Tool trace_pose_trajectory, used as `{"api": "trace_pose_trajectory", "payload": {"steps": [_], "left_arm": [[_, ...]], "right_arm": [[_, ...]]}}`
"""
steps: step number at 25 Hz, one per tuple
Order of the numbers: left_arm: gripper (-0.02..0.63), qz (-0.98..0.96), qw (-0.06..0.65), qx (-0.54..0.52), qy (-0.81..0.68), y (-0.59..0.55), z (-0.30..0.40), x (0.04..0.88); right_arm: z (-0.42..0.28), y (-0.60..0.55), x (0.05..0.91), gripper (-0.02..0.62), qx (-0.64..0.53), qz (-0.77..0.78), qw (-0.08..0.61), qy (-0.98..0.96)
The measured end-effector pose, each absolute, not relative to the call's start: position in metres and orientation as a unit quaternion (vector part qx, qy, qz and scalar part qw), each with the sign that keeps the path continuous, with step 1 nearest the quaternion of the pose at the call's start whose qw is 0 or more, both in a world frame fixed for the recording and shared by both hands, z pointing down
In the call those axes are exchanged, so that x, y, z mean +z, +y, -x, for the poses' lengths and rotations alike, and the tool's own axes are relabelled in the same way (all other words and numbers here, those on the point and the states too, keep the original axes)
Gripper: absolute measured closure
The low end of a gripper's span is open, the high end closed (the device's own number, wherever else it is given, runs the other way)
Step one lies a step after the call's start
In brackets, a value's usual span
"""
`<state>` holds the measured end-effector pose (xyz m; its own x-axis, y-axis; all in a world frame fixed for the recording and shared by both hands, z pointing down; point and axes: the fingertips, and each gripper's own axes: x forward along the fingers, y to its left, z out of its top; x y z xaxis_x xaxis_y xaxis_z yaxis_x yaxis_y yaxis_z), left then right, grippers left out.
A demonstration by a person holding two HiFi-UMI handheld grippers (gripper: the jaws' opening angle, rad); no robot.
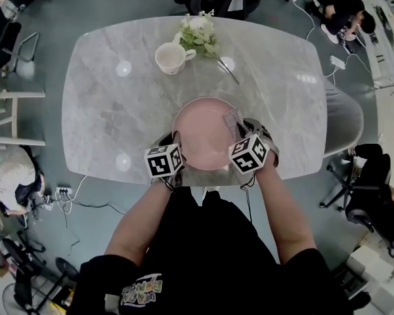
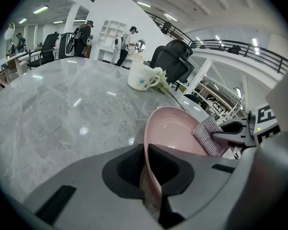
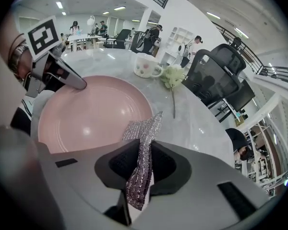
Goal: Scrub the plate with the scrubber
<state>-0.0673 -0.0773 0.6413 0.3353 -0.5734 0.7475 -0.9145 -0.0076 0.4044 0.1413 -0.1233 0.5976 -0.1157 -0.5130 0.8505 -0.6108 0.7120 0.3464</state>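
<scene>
Head view: pink plate [image 1: 203, 133] sits on the grey marble table [image 1: 118, 97], at the near edge in front of the person. Left gripper [image 1: 176, 144] is on the plate's left rim. Right gripper [image 1: 240, 128] is at the right rim, with the silvery scrubber [image 1: 233, 118] lying over the plate's right side. A cup [image 1: 171, 58] and flowers [image 1: 198, 33] are well apart on the far side.

Left gripper view: left gripper [image 2: 146, 176] jaws are nearly together, pinching the plate [image 2: 173, 128] rim between the pads. The scrubber [image 2: 206, 135] touches the far side of the plate, held at the tip of the right gripper [image 2: 217, 137].

Right gripper view: right gripper [image 3: 143, 171] jaws are clamped on the scrubber [image 3: 144, 133], a thin mesh strip. Its free end reaches onto the near rim of the plate [image 3: 86, 114]. Left gripper [image 3: 79, 84] grips the far-left rim. Cup [image 3: 146, 66] and flowers [image 3: 173, 75] are beyond.
</scene>
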Motion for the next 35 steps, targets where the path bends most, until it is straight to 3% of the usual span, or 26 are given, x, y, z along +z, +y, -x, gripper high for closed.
{"api": "trace_pose_trajectory", "payload": {"steps": [14, 35], "left_arm": [[0.569, -0.676, 0.452, 0.178, -0.553, -0.080, 0.067, 0.641], [0.571, -0.669, 0.464, 0.165, -0.556, -0.080, 0.066, 0.643]], "right_arm": [[-0.131, -0.076, 0.594, 0.525, 0.068, -0.376, 0.518, -0.766], [-0.029, -0.034, 0.598, 0.526, 0.076, -0.273, 0.484, -0.828]]}}
